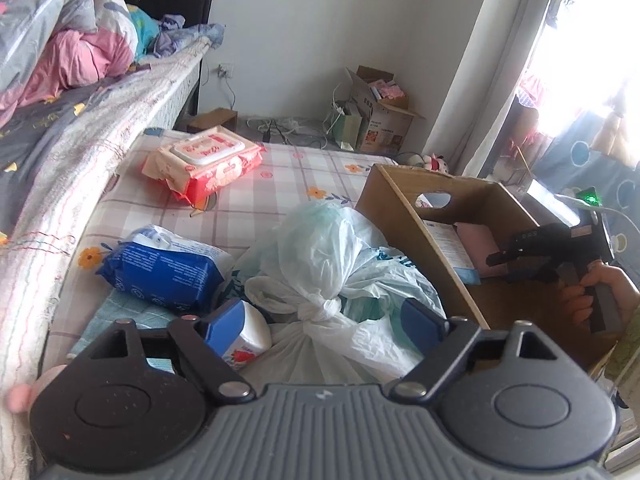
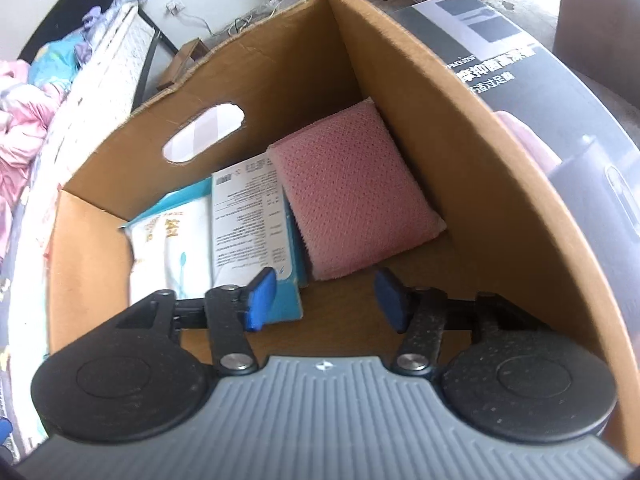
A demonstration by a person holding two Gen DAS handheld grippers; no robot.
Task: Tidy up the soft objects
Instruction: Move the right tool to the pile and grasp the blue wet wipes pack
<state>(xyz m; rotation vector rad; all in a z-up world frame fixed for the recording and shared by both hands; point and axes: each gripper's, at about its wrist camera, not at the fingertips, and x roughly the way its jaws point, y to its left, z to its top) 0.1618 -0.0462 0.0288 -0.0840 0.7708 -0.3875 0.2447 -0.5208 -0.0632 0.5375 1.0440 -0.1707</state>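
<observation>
In the left wrist view, the left gripper fills the bottom of the frame with its blue-padded fingers spread wide. Between them lies a knotted, translucent white plastic bag in the middle of the frame, but the pads do not press on it, so the fingers are released. Just left of the bag lie a blue and white soft pack and a small white pack with a red print. A red and white wipes pack lies farther up, on the checked pink bedsheet.

At the right of this frame stands a brown cardboard box, and the right gripper hangs over it, held by a hand.

In the right wrist view, its fingers are released too (nothing is between them). Inside the box, at the centre, lie a pink textured soft pack, a white and light-blue printed carton and a white soft pouch, side by side.
</observation>
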